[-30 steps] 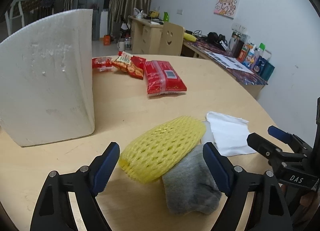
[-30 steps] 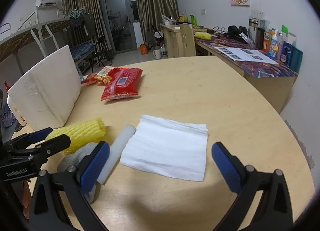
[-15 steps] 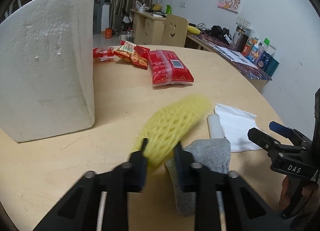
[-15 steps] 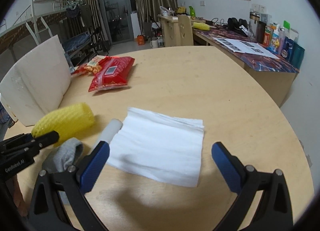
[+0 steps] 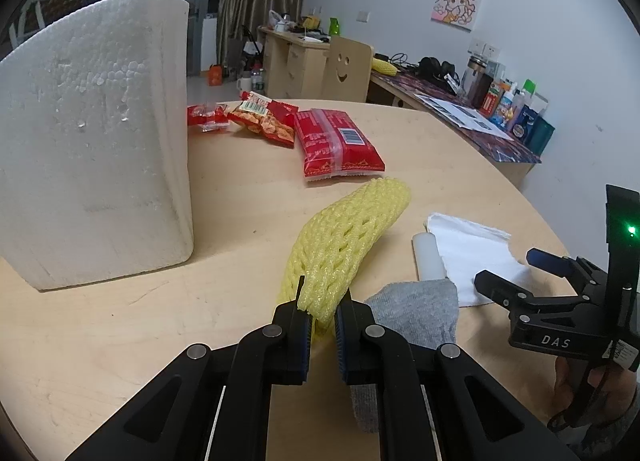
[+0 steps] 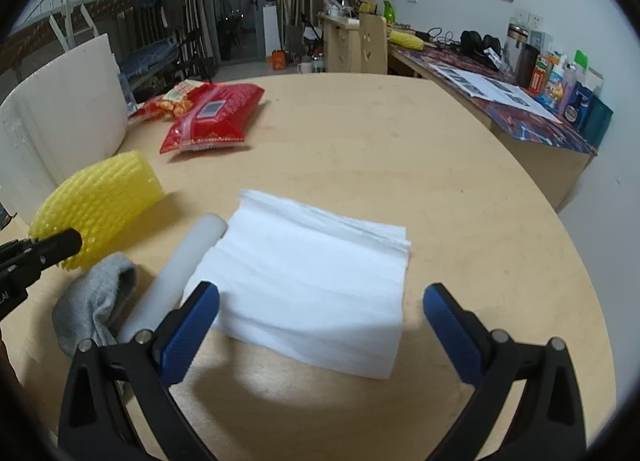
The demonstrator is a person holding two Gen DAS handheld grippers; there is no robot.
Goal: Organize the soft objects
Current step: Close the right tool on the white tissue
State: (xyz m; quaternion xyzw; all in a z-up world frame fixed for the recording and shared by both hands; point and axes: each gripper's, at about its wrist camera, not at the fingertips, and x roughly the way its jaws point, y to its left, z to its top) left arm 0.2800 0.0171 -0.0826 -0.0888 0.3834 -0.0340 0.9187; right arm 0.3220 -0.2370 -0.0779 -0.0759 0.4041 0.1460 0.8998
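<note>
While the left gripper (image 5: 322,325) has squeezed tight on the near end of the yellow foam net (image 5: 347,237), the right gripper (image 6: 320,315) waits wide open over the white cloth (image 6: 304,281), so the tidying has only begun.

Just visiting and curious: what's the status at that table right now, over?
Left gripper shut on yellow foam net. Right gripper open, jaws either side of white cloth. Grey sock and white foam tube lie close by.
</note>
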